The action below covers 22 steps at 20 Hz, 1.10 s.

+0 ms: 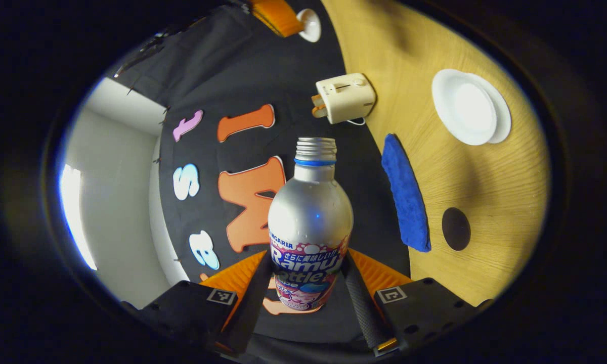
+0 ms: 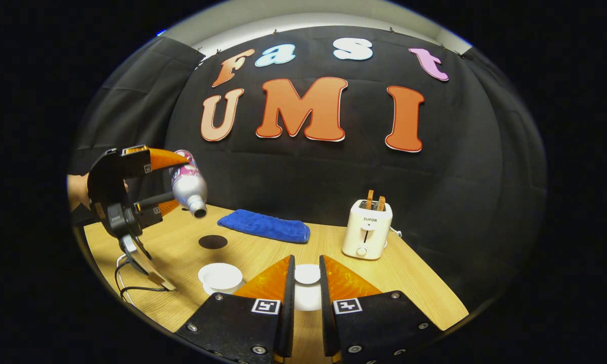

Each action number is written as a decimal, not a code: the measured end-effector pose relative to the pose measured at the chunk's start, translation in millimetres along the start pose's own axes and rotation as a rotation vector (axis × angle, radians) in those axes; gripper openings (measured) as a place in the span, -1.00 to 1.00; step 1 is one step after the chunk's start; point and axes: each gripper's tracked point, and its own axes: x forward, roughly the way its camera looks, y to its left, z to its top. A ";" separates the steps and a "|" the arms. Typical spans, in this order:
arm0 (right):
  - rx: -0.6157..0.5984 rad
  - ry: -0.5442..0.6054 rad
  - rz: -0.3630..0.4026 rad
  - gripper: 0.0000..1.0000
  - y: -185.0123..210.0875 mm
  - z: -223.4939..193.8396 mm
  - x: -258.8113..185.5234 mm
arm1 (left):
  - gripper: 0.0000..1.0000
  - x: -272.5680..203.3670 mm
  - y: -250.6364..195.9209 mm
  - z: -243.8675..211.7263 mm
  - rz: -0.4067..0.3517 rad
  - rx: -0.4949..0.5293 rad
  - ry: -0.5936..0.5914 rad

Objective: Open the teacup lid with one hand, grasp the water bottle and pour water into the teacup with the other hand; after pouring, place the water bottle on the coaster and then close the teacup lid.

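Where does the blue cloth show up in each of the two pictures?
Left gripper view: the blue cloth lies right of centre, on the wooden table's edge beside the silver bottle.
Right gripper view: the blue cloth lies at the table's back, left of centre.
Shared landmark: the cream toaster, near one end of the cloth in both.

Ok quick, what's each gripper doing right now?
Left gripper: closed on the water bottle, tilted mouth-down.
Right gripper: closed on the teacup lid.

left claw (image 1: 307, 283) raised and tilted, clamped on its load; right claw (image 2: 306, 288) pinched narrow.
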 end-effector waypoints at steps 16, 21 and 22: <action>-0.016 -0.020 0.089 -0.53 57.2 32.9 39.8 | 0.70 21.3 -10.5 -60.7 0.128 -0.953 0.137; -0.002 -0.029 0.119 -0.53 71.5 35.1 59.3 | 0.70 39.5 -38.9 -73.7 0.074 -1.174 0.204; 0.001 -0.028 0.121 -0.53 73.6 34.4 64.6 | 0.70 42.8 -47.8 -78.5 0.063 -1.197 0.219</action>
